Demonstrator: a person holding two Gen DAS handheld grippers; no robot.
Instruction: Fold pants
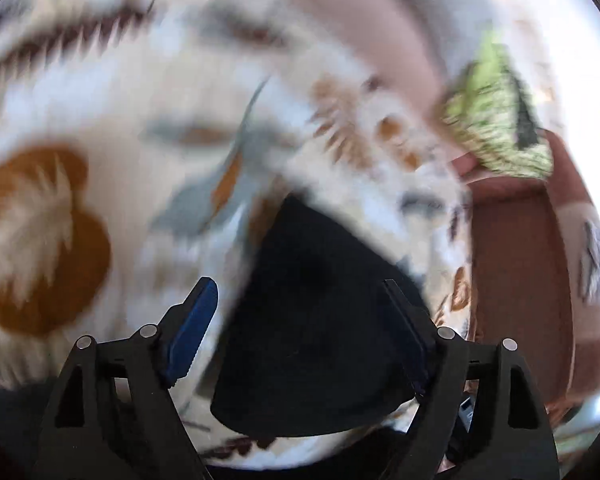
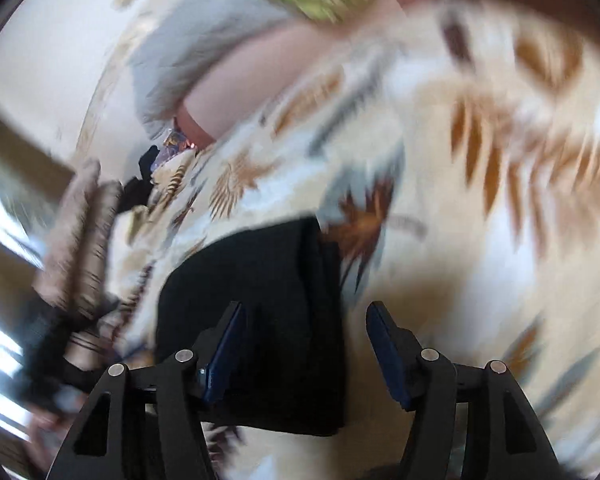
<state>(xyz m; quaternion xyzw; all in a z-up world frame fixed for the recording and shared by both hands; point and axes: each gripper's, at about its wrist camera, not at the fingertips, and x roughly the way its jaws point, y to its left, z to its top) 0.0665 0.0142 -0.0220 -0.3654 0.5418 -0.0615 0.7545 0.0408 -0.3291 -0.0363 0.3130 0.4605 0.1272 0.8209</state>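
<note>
Black pants (image 1: 316,328) lie folded on a cream bedspread with brown and grey leaf print (image 1: 100,100). In the left wrist view my left gripper (image 1: 300,292) is open, its blue-padded fingers astride the pants' near part, not holding them. In the right wrist view the same black pants (image 2: 260,304) lie as a folded block under my right gripper (image 2: 304,312), which is open; its left finger is over the cloth and its right finger over the bedspread (image 2: 480,220). Both views are blurred by motion.
A green patterned pillow (image 1: 496,116) and a pink one (image 1: 380,32) lie at the bed's far side. A brown floor strip (image 1: 516,280) runs along the bed's right edge. Dark clothes and striped fabric (image 2: 84,248) sit at the left in the right wrist view.
</note>
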